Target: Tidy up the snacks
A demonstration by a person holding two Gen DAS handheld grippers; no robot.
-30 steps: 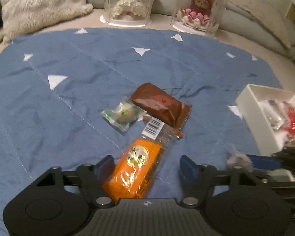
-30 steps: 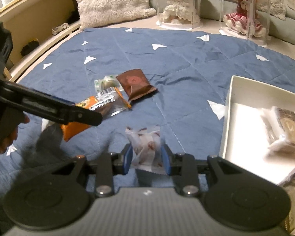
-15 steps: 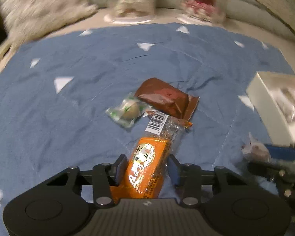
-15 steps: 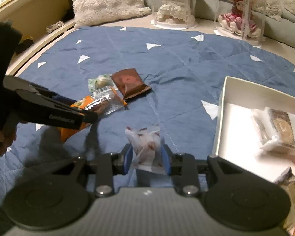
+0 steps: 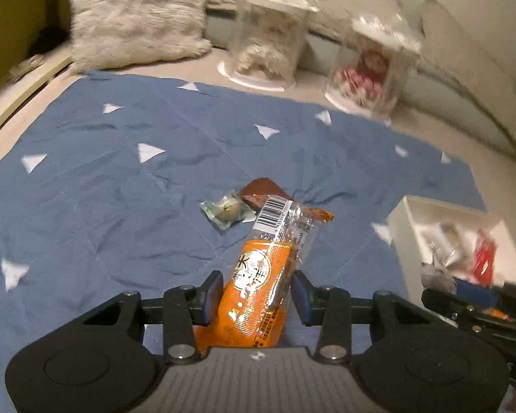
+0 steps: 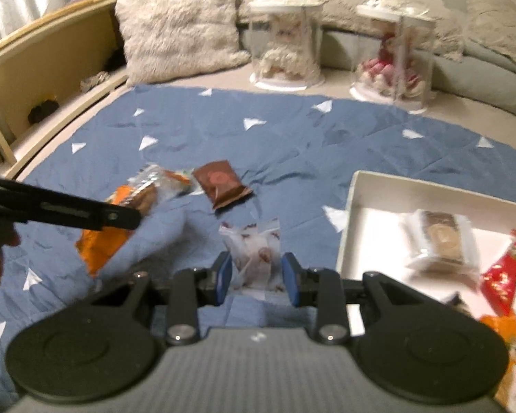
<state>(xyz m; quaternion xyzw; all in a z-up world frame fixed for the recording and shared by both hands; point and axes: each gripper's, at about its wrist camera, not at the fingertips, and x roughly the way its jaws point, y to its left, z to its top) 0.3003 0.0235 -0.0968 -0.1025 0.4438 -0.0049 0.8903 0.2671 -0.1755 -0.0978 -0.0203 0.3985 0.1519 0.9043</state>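
**Inspector:** Bedding first. What is the work surface?

**Operator:** Blue quilt (image 6: 292, 144) with white triangles, spread on a bed; a shaggy pillow (image 6: 175, 24) and two clear doll cases (image 6: 285, 41) stand behind it. My white box (image 6: 357, 213) sits on the quilt at the right, already holding several wrapped snacks.

**Inspector:** Left tongs?

**Operator:** My left gripper (image 5: 256, 296) is clamped on the orange pack (image 5: 261, 292), held by its lower half so the clear end sticks forward, off the quilt. I judge that grip leaves the long end free to go into the box first.

**Inspector:** Right?

**Operator:** My right gripper (image 6: 256, 278) pinches a small white packet (image 6: 254, 254) across its width, just left of the box wall, presumably poised for a drop.

**Inspector:** Remaining?

**Operator:** A brown pack (image 6: 222, 187) and a green sweet (image 5: 225, 208) lie side by side mid-quilt, untouched.

**Inspector:** Legible markings?

**Operator:** A barcode on the orange pack's clear end, and large Chinese characters in a round emblem; motion blur stops me reading them. No brand on the others is legible.
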